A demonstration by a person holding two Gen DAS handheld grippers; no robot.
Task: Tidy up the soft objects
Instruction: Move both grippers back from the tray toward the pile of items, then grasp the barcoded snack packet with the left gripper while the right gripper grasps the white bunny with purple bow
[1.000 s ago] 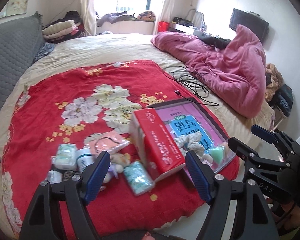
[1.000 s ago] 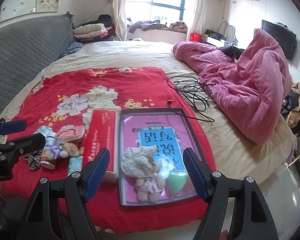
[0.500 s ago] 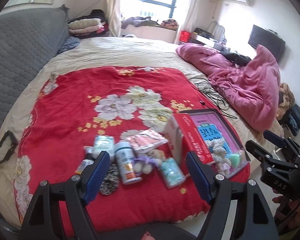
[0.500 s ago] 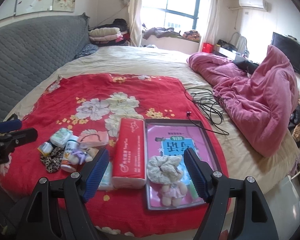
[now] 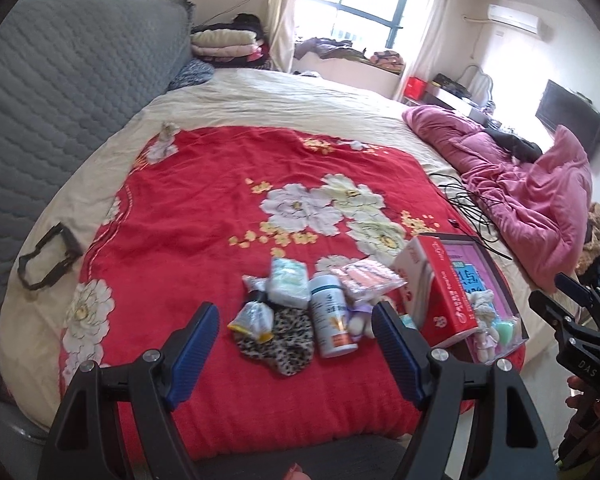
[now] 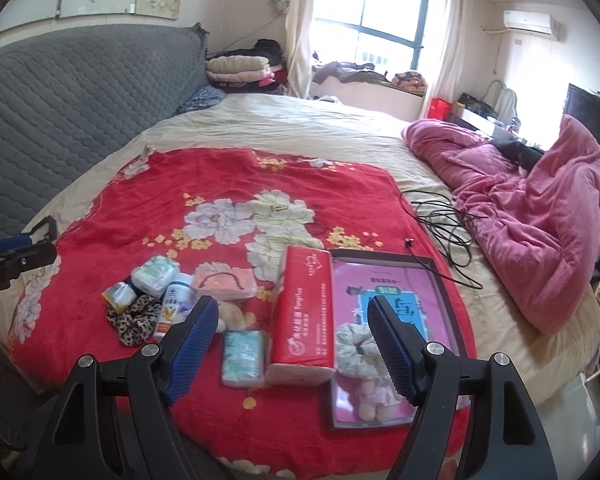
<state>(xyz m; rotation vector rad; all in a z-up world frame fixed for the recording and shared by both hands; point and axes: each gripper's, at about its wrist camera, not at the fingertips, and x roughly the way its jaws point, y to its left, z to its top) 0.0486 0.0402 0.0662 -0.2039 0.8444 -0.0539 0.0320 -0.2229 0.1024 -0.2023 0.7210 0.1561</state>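
Red floral blanket (image 6: 204, 184) covers the bed. Soft items clustered near its front edge: leopard scrunchie (image 5: 278, 338), white bottle (image 5: 330, 320), tissue packs. Red tissue box (image 6: 306, 312) beside clear tray (image 6: 440, 280) holding cream scrunchie (image 6: 356, 350) and doll. Left gripper (image 5: 296, 350) and right gripper (image 6: 290, 338) hover, jaws apart, empty.

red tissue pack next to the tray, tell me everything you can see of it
The red tissue pack is a long, soft-looking brick in glossy red plastic wrap with white print and a small logo; its near end shows white. It lies flat and lengthwise on the red floral blanket, unopened as far as can be seen. Its right side runs along the tray edge, and a small pale blue tissue packet sits against its left near corner. Neither gripper touches it.
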